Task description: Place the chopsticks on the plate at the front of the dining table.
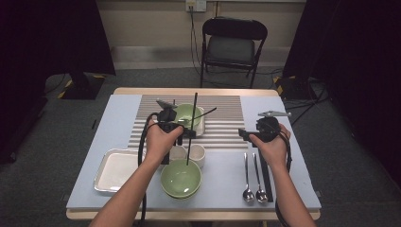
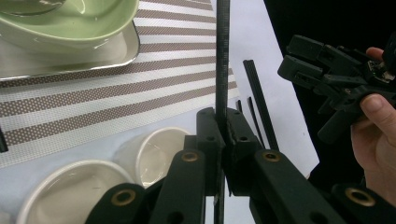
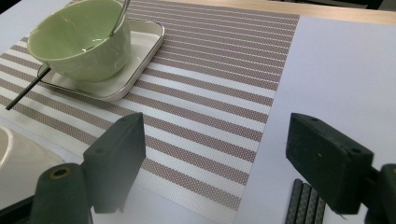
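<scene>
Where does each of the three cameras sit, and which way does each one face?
High view: above the table's near edge, looking forward and down; both forearms, left gripper, right gripper.
Left gripper view: on the left gripper, looking along its jaws shut on a chopstick; the right gripper shows too.
Right gripper view: on the right gripper, facing the mat between open jaws.
All share the green bowl on its tray.

Green bowl [image 3: 79, 42], black chopstick [image 2: 222, 60], seemingly brown-striped mat [image 3: 210, 93]

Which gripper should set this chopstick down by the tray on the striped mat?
Left. The left gripper is already shut on the black chopstick, held upright beside the tray with the green bowl. The right gripper hangs open and holds nothing, farther along the striped mat.
</scene>
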Action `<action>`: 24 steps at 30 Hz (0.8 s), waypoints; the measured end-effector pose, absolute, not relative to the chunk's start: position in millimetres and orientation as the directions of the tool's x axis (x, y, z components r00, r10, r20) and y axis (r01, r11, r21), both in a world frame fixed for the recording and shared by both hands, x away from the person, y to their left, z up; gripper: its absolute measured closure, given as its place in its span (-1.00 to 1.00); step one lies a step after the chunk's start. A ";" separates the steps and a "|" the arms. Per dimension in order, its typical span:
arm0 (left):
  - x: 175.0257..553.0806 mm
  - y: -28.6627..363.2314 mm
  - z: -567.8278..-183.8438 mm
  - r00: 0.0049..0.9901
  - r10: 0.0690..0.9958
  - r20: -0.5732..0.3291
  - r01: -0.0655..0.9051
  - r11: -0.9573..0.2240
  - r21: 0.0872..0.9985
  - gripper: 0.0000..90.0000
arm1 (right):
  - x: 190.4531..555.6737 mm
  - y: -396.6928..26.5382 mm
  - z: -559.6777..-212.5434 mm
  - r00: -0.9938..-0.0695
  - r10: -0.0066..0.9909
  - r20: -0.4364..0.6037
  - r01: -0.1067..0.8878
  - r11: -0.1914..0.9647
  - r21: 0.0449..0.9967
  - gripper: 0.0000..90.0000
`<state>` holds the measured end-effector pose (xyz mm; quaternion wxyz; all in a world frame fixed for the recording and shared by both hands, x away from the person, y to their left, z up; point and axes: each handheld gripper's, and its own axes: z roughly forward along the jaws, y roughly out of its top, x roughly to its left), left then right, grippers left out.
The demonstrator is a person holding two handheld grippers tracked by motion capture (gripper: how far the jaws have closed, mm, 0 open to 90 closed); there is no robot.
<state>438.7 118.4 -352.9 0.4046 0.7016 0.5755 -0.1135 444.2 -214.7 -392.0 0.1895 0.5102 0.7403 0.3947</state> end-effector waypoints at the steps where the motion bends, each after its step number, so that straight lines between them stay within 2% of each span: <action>1: 438.5 119.3 -352.6 0.304 0.719 -0.625 0.900 -0.003 0.435 0.92 | 444.3 -215.0 -392.6 -0.408 0.905 0.124 0.607 0.168 0.777 -0.58; 24: 440.1 143.0 -354.8 0.273 0.742 -0.613 0.900 0.027 0.435 0.92 | 442.8 -224.9 -403.8 -0.423 0.894 0.146 0.610 0.162 0.775 -0.66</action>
